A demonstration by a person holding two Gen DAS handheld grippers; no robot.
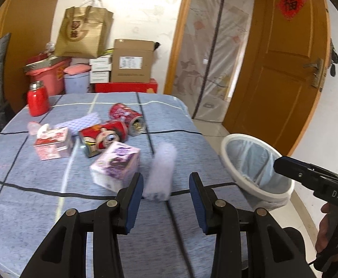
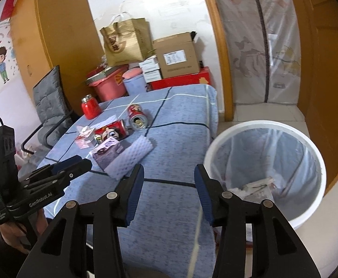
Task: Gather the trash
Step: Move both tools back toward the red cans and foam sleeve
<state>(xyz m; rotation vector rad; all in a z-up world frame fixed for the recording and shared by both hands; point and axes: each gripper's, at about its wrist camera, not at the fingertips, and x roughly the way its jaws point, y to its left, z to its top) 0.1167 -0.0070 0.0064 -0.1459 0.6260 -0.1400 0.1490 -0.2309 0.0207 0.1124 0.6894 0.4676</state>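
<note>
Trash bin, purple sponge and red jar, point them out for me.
trash bin (image 2: 243, 128), right wrist view, far white rim.
purple sponge (image 2: 134, 156), right wrist view, dimpled top face.
red jar (image 1: 38, 103), left wrist view, red body.

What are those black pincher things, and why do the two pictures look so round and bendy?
A person holds two grabbing tools, each with a wide-angle camera that bends the picture. One picture looks along the left claw, the other along the right claw. Both claws are open and hold nothing. On the blue checked tablecloth lie two red drink cans, a pale purple sponge, a purple carton and a pink carton. The white lined bin stands beside the table.
</note>
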